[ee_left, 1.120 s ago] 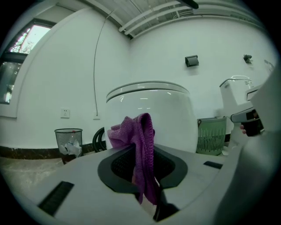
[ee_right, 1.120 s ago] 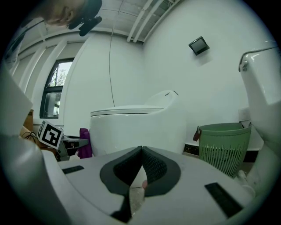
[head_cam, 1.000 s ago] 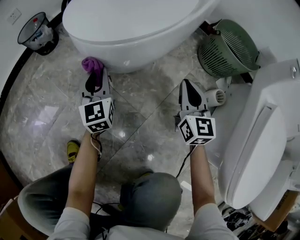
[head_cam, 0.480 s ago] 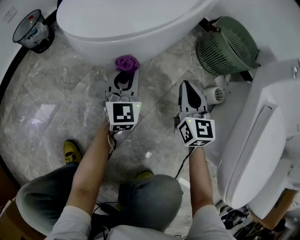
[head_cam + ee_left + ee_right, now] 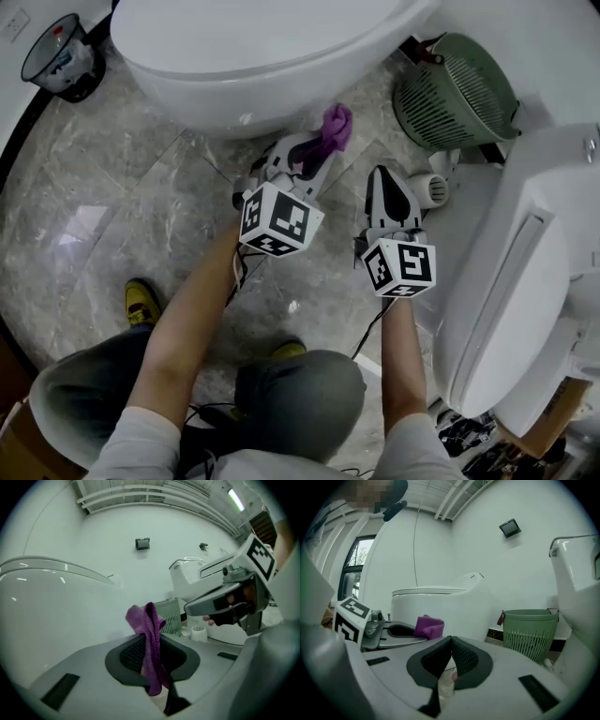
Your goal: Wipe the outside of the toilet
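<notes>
As left tongs (image 5: 317, 148) grip a purple cloth (image 5: 336, 125) and right tongs (image 5: 385, 180) sit clenched, the bin (image 5: 84, 86) holds litter (image 5: 66, 56).

The toilet (image 5: 253, 56) looks like smooth, glossy white ceramic. The purple cloth (image 5: 330, 127) has a coarse, knitted weave. The floor (image 5: 103, 225) is polished grey marble-look tile that mirrors the lights. The green basket (image 5: 455, 94) is matt, slatted plastic. The left tongs (image 5: 309, 155) and right tongs (image 5: 386, 183) have matt grey plastic shells with black ribbed pads (image 5: 464, 660).
</notes>
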`<state>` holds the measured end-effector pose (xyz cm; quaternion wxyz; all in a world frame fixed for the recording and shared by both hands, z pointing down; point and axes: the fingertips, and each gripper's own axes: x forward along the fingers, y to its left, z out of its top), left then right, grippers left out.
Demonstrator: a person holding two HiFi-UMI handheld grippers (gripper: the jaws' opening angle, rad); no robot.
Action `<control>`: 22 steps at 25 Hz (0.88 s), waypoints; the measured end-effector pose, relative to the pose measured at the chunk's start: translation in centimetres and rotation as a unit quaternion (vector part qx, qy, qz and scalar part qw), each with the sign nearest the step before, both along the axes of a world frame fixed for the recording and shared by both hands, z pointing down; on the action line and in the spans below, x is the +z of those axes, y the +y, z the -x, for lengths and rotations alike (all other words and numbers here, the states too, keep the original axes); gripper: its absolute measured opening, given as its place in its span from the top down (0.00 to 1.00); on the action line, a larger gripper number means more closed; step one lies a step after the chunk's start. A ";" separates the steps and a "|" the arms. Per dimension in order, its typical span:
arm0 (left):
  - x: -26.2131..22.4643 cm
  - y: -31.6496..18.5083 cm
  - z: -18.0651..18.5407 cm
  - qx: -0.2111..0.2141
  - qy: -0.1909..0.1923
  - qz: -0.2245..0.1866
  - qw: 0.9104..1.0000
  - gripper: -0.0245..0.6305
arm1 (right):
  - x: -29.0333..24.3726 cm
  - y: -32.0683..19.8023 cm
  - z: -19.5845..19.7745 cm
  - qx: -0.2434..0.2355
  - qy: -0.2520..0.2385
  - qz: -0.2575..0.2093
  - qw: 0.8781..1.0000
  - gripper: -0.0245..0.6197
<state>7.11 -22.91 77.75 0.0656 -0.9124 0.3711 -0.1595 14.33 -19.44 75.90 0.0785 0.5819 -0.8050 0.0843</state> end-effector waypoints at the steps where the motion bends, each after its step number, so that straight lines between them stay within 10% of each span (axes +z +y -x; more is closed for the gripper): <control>1: 0.5 0.8 0.1 0.004 0.001 0.003 1.000 0.84 | 0.1 -0.1 0.0 0.000 0.000 0.000 1.000 0.95; 7: 5.8 2.9 10.8 -0.126 0.039 0.066 0.989 0.84 | 0.7 -0.5 2.8 -0.021 -0.003 -0.001 1.000 0.95; 12: 7.2 1.6 25.6 -0.341 0.105 0.077 0.931 0.84 | 1.7 -0.6 4.9 -0.038 -0.005 0.003 0.999 0.95; 17: 8.0 0.0 33.8 -0.459 0.143 0.076 0.874 0.84 | 2.7 -0.4 5.1 -0.040 0.000 0.010 0.999 0.95; 19: 8.3 -0.9 33.7 -0.460 0.143 0.078 0.873 0.84 | 3.0 -0.4 4.7 -0.037 0.002 0.012 0.999 0.95; 22: 8.3 -2.4 30.3 -0.421 0.130 0.077 0.895 0.84 | 3.1 -0.3 3.8 -0.030 0.004 0.014 0.999 0.95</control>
